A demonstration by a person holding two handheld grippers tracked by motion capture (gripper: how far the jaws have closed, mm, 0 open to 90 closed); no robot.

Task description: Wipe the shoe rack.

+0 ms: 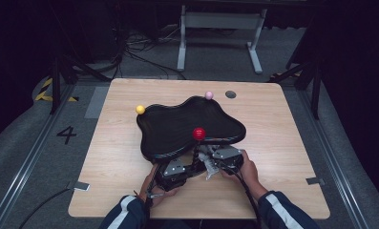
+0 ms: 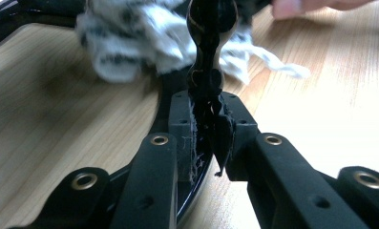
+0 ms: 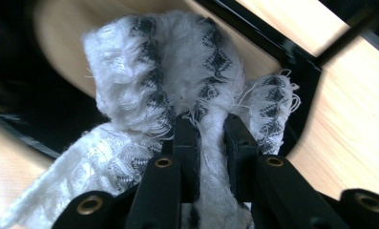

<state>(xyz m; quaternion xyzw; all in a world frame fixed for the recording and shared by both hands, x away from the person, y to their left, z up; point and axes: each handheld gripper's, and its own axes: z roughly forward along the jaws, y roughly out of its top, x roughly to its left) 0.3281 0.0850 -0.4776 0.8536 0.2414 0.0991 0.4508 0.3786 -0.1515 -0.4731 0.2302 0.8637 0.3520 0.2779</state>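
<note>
A glossy black tray (image 1: 173,121) with a wavy outline stands tilted on the wooden table (image 1: 282,129). Three balls sit at its edge: yellow (image 1: 140,109), pink (image 1: 208,95) and red (image 1: 198,134). My left gripper (image 1: 177,162) is under the tray's near edge, shut on the black rim (image 2: 204,143). A black turned post (image 2: 208,28) rises just beyond the left gripper (image 2: 207,119). My right gripper (image 1: 210,156) is shut on a white cloth with a black pattern (image 1: 207,167). The cloth (image 3: 177,62) bunches over the right gripper (image 3: 211,129), against the tray's dark underside (image 3: 273,47).
A person's hands hold both grippers at the table's near edge, and a fingertip (image 2: 297,5) shows beyond the cloth (image 2: 130,33). A dark round hole (image 1: 230,94) sits near the far edge. A grey desk frame (image 1: 220,24) and cables lie on the floor behind.
</note>
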